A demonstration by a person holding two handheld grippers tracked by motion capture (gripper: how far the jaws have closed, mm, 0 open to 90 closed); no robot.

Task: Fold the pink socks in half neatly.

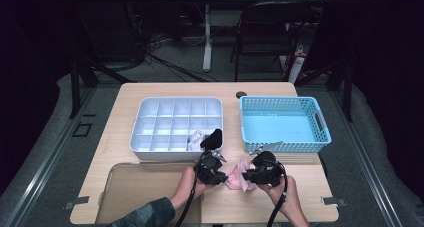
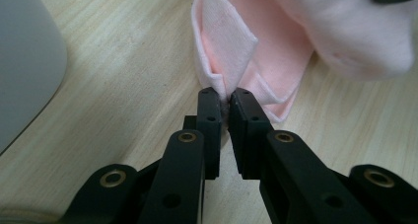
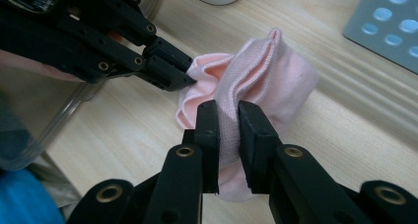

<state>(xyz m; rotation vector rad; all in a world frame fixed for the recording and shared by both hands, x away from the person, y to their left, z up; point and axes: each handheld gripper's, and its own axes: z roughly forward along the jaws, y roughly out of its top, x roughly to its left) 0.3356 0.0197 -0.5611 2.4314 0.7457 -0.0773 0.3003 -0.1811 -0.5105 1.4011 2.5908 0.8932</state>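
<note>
A pale pink sock [image 1: 239, 175] lies bunched on the wooden table near its front edge, between my two grippers. My left gripper [image 1: 223, 173] [image 2: 225, 96] is shut on a folded edge of the pink sock [image 2: 256, 51]. My right gripper [image 1: 246, 176] [image 3: 227, 110] is shut on a raised fold of the pink sock [image 3: 256, 71] from the opposite side. In the right gripper view the left gripper [image 3: 185, 78] pinches the cloth's left edge. Both hands hold the grippers low over the table.
A white divided organiser tray [image 1: 145, 118] stands behind the hands, with a white sock [image 1: 195, 140] and a black sock [image 1: 212, 137] in its front right cells. A light blue basket [image 1: 321, 124] stands at the right. A clear lid [image 1: 135, 187] lies at front left.
</note>
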